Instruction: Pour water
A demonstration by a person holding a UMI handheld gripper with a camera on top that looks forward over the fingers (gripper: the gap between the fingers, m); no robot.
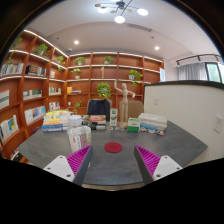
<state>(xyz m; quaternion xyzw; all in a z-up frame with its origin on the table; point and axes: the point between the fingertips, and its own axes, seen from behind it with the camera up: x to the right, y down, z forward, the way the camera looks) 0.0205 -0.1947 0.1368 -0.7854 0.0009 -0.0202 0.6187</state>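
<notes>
both fingers of the tool [111, 168] stand well apart, their pink pads [148, 158] facing each other across a bare stretch of grey bench [110, 170], and nothing is held between them. just ahead of the fingers, on the bench between their tips, lies a small round red disc [113, 147], flat and apart from both pads. near the left finger and a little beyond it stands a clear glass [79, 136], upright, free of the finger; whether it holds water cannot be told. along the far edge of the bench runs a row of small things: a stack of light boxes [55, 121] at the left end, some packets and cartons [98, 122] near the middle, a slim pale bottle [113, 117] standing upright, a small green-marked pack [133, 124] beside it, and a folded white cloth or stack [153, 122] at the right end. which of these is the water vessel is too small to tell for sure. beyond the bench a leafy plant [103, 90] stands before wooden shelves [100, 70] that wrap the back and left walls, carrying books and small pots. a brown box [133, 108] rests behind the row. a pale partition wall [190, 105] rises at the right, with a window [200, 71] above it, and round lamps [119, 18] shine from the ceiling.
</notes>
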